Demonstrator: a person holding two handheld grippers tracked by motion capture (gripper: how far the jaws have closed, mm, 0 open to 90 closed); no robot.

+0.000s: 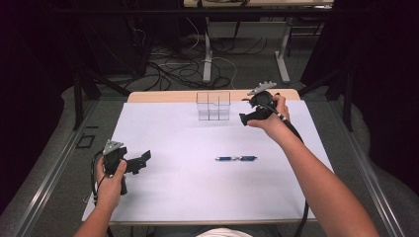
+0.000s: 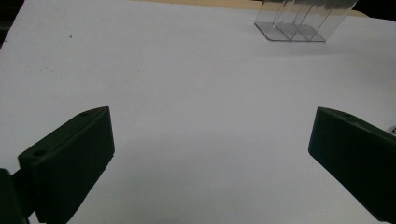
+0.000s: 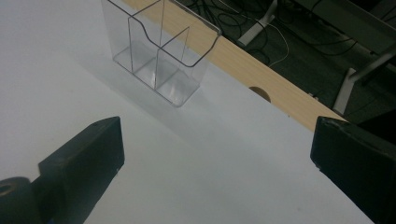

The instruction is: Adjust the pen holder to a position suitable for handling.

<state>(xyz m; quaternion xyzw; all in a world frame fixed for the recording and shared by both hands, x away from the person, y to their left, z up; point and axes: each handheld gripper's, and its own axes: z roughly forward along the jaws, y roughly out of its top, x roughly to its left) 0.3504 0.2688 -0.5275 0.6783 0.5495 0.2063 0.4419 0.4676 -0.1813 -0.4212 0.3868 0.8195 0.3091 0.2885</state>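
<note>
The right gripper [image 1: 245,117] hovers just beside the clear plastic holder [image 1: 213,105], its jaws spread wide with nothing between them. The holder, a rigid see-through box split by thin dividers into compartments, stands empty ahead of that gripper, near the far wooden edge of the worktop [image 1: 163,128]. The blue pen [image 1: 236,158], slim and glossy with pale bands, lies flat on the matte white sheet, well behind the right gripper, toward the person. The left gripper [image 1: 143,159] is released too, resting low and well apart from both. I judge the pen remains to be picked up and stowed; nothing is in the holder yet.
</note>
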